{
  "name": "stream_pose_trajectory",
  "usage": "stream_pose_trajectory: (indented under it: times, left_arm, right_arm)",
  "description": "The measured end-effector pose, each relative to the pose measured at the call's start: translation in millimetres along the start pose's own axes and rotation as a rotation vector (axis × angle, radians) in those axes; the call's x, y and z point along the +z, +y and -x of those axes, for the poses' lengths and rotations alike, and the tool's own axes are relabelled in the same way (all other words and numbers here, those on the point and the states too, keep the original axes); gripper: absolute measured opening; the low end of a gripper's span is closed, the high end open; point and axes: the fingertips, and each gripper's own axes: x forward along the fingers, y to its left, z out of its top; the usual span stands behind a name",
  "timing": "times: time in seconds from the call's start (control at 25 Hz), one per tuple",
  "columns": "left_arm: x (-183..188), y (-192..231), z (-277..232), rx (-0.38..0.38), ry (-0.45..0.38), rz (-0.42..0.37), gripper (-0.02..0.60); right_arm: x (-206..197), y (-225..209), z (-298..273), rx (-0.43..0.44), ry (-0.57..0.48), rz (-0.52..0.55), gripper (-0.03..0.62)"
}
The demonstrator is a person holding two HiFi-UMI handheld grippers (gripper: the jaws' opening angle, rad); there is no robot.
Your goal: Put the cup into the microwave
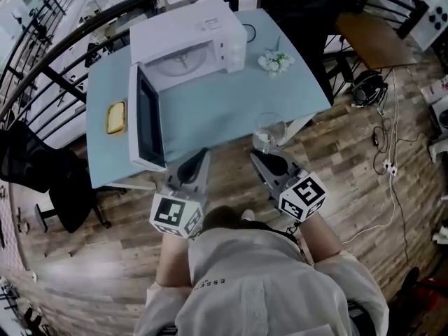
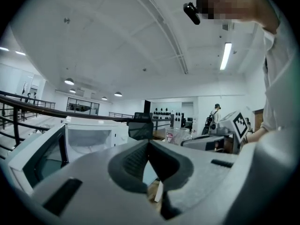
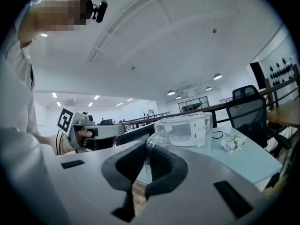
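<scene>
Underfoot, looked down on brown wood-plank floor [image 1: 105,257], then just ahead on a pale blue rectangular table [image 1: 210,110]. Found on that table: a white microwave oven [image 1: 189,40] at the left with its door swung open toward the near edge, a small flat yellow object [image 1: 115,117] beside that door, and a little bunch of white flowers [image 1: 275,61] nearer the far side. Passed a black office chair [image 1: 35,166] off the left corner and, beyond, a curved black metal railing [image 2: 33,108].

Saw floor and yellow object from the head view alone. Caught only through the gripper views a broad white ceiling [image 2: 140,41], a strip light [image 2: 226,55] and a distant standing person [image 2: 216,114].

Held the left gripper [image 1: 199,161] level at the table's front, jaws pressed together on nothing. Clamped the right gripper [image 1: 264,156] tight on the handle of a clear glass cup [image 1: 269,130], upright at the table's near edge, outside the oven and well apart from it. Could not tell whether its base touched the top.
</scene>
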Motion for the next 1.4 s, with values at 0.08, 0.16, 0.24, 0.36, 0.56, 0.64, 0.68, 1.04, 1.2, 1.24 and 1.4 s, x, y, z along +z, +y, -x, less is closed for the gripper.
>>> stream_pose_trajectory:
  times: [0.08,0.16,0.24,0.36,0.56,0.64,0.68,1.04,1.2,1.24,1.4]
  left_arm:
    - [-4.3,5.7,-7.8,0.031,0.011,0.005,0.002]
    - [-10.4,13.2,-15.2,0.062,0.019,0.013,0.002]
    - [-16.7,21.9,-22.7,0.085,0.029,0.017,0.002]
    - [-22.7,42.5,-36.0,0.123,0.037,0.018,0.002]
    - [-25.2,95.4,-60.2,0.197,0.023,0.052,0.002]
    - [-24.0,115.5,-70.1,0.212,0.015,0.062,0.002]
    - [-22.5,125.0,-75.2,0.215,0.015,0.062,0.002]
    - [-25.1,204.5,-117.7,0.237,0.022,0.044,0.002]
    - [-28.2,222.6,-132.1,0.236,0.045,0.082,0.002]
    - [-28.5,226.5,-134.4,0.240,0.046,0.095,0.002]
    - [-31.2,238.7,-141.2,0.253,0.048,0.105,0.002]
  right_arm:
    - [-1.5,-11.4,-7.9,0.030,0.009,-0.003,0.020]
    - [-3.6,-22.3,-19.2,0.058,0.021,-0.005,0.020]
    - [-5.9,-32.1,-33.3,0.083,0.033,-0.010,0.020]
    - [-7.0,-45.5,-60.5,0.125,0.054,-0.008,0.020]
    - [-7.9,-64.0,-124.1,0.209,0.096,-0.003,0.020]
    - [-10.3,-70.8,-150.4,0.239,0.118,-0.009,0.020]
    - [-10.4,-73.7,-163.6,0.255,0.125,-0.011,0.020]
    - [-16.5,-106.4,-271.0,0.345,0.161,-0.028,0.020]
    - [-23.9,-119.5,-310.8,0.361,0.181,-0.030,0.020]
    - [-26.2,-122.0,-319.9,0.365,0.188,-0.030,0.020]
    - [-35.0,-130.7,-351.0,0.383,0.205,-0.021,0.020]
